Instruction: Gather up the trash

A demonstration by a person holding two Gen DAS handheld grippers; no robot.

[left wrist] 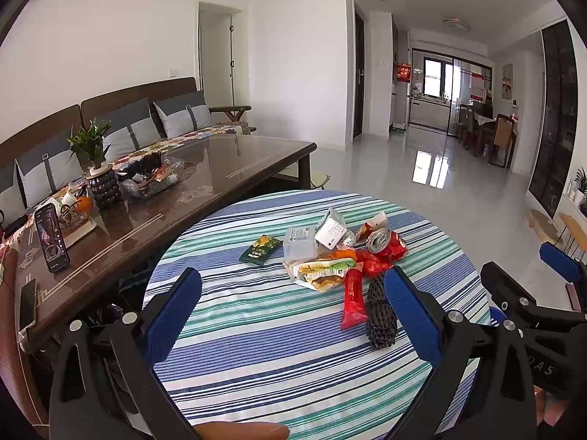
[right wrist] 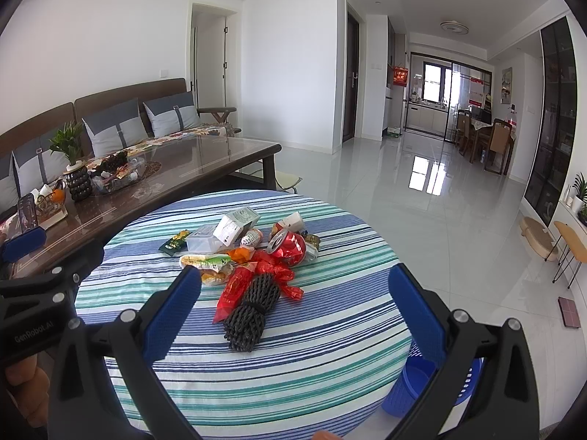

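On the striped bench (right wrist: pixel 293 366), the trash pile (right wrist: pixel 249 253) lies toward twelve o'clock of both grippers, each with fingers spread wide and empty. The black mesh bundle (right wrist: pixel 251 315), long axis twelve to six, sits nearest, squarely ahead of the right gripper (right wrist: pixel 293 315); the left gripper (left wrist: pixel 293 315) has it at one o'clock. I judge the right better placed.
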